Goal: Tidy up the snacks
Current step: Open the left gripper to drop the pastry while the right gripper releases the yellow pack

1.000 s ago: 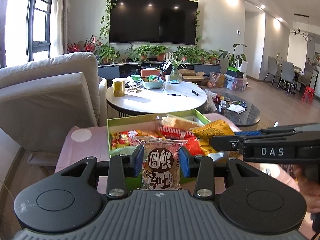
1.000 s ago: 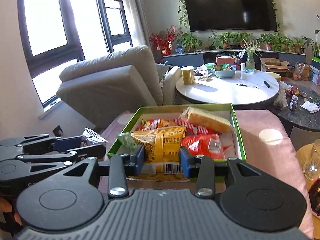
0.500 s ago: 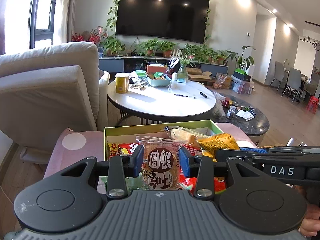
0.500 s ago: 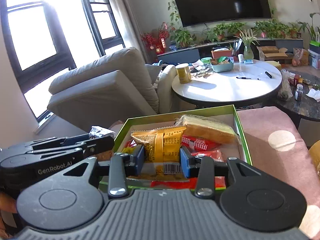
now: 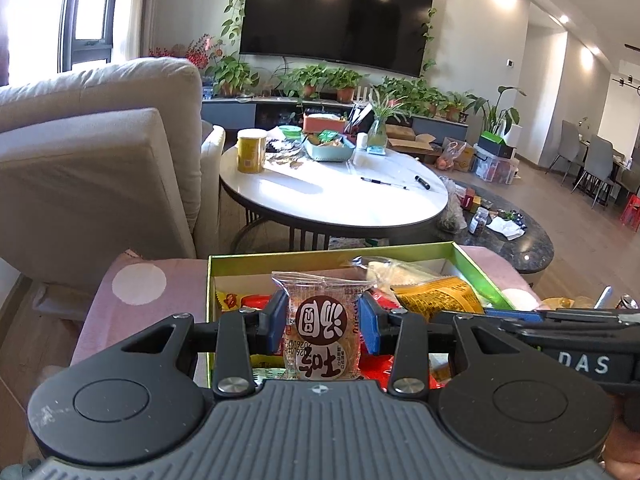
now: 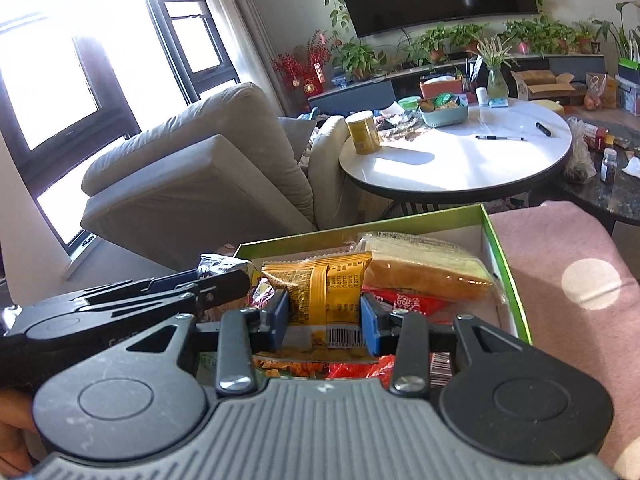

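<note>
My left gripper (image 5: 323, 325) is shut on a clear-wrapped round pastry with a brown label (image 5: 322, 328), held upright over the near part of the green snack box (image 5: 280, 259). In the right wrist view my right gripper (image 6: 324, 322) is shut on a yellow snack packet (image 6: 320, 284), also above the green box (image 6: 505, 264). The box holds a wrapped sandwich cake (image 6: 424, 264), red packets (image 6: 404, 304) and other snacks. Each gripper shows in the other's view: the right gripper (image 5: 560, 336) beside the pastry, the left gripper (image 6: 128, 312) at the box's left.
The box rests on a pink cloth with white dots (image 6: 568, 264). Beyond it stand a round white table (image 5: 332, 196) with a yellow can (image 5: 251, 155) and a basket, a beige sofa (image 5: 92, 168) to the left, and a dark low table (image 5: 516, 240) to the right.
Both grippers have carried their packets toward the box and slightly down; the box and the white table now look nearer. Both grips are unchanged.
</note>
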Tool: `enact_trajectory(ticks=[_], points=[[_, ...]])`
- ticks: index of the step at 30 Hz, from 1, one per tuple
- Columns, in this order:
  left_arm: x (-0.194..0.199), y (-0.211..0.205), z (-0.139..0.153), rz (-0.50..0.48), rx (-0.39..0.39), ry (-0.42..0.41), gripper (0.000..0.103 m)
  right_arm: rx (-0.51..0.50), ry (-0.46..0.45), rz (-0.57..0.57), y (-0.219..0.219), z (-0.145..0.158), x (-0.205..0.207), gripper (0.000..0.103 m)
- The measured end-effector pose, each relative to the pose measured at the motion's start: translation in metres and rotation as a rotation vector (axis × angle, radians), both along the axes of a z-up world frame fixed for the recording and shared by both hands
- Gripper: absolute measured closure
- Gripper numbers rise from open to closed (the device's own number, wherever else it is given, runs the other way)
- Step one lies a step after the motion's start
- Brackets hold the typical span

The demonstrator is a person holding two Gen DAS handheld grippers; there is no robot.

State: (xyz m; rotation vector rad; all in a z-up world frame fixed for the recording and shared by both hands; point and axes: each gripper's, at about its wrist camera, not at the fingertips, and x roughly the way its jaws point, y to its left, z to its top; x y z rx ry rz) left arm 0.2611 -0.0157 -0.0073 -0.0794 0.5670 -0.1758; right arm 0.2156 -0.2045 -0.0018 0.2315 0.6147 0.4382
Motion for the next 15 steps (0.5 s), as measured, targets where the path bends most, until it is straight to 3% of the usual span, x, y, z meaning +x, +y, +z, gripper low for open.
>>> enact_trajectory(ticks=[7,15], points=[[0.0033,-0.0011,-0.0067,0.001,-0.001,0.012,0.066,-0.009,0.024,0.002,0.0051,-0.0056,0.003,0.057],[-0.0009,0.002,-0.0009,0.015,0.002,-0.011,0.049,-0.01,0.035,-0.023,0.0041,-0.0056,0.005,0.057]])
